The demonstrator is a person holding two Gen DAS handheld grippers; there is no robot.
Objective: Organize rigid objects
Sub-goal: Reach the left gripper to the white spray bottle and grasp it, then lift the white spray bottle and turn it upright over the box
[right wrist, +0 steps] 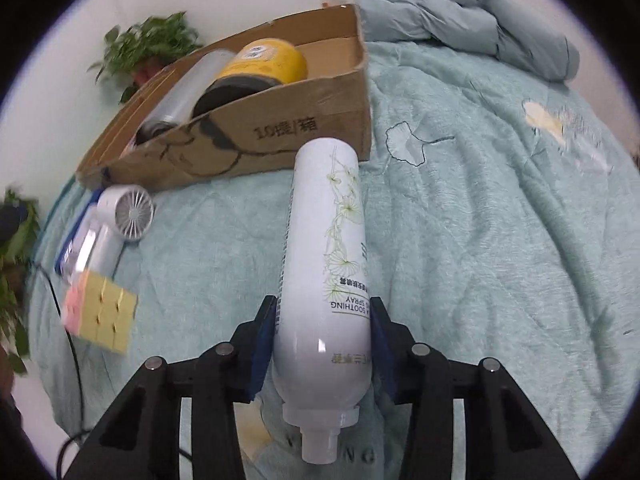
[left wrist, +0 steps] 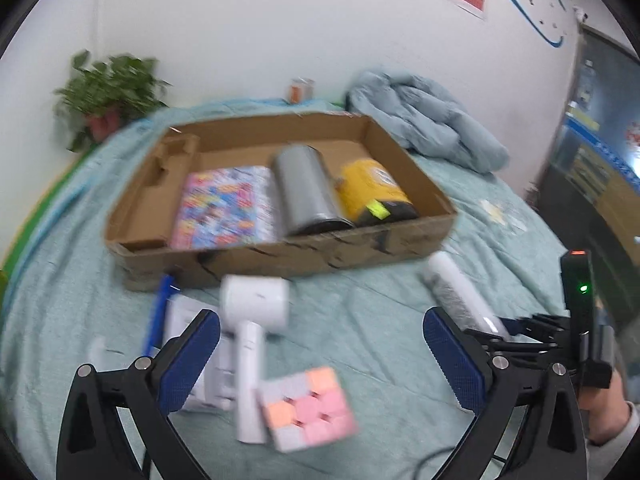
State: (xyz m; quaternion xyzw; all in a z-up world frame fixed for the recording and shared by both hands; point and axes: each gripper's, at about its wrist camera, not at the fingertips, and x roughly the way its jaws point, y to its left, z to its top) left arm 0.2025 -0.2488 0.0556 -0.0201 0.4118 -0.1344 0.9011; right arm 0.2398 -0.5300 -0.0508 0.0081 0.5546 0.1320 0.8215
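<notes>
A shallow cardboard box (left wrist: 280,258) (right wrist: 280,140) lies on the bed with a colourful book (left wrist: 224,204), a grey cylinder (left wrist: 306,192) and a yellow can (left wrist: 370,190) (right wrist: 264,60) inside. My left gripper (left wrist: 320,356) is open above a white hair dryer (left wrist: 254,320) (right wrist: 124,212) and a pastel puzzle cube (left wrist: 308,406) (right wrist: 100,312). My right gripper (right wrist: 324,332) is shut on a white spray bottle (right wrist: 324,272), nozzle end toward the camera; the bottle also shows in the left wrist view (left wrist: 460,292).
A blue pen (left wrist: 158,312) and a white packet (left wrist: 200,352) lie beside the dryer. A crumpled blue-grey quilt (left wrist: 424,124) (right wrist: 460,12) lies behind the box. A potted plant (left wrist: 108,96) stands at the far left. A black cable (right wrist: 68,320) runs along the bed's left edge.
</notes>
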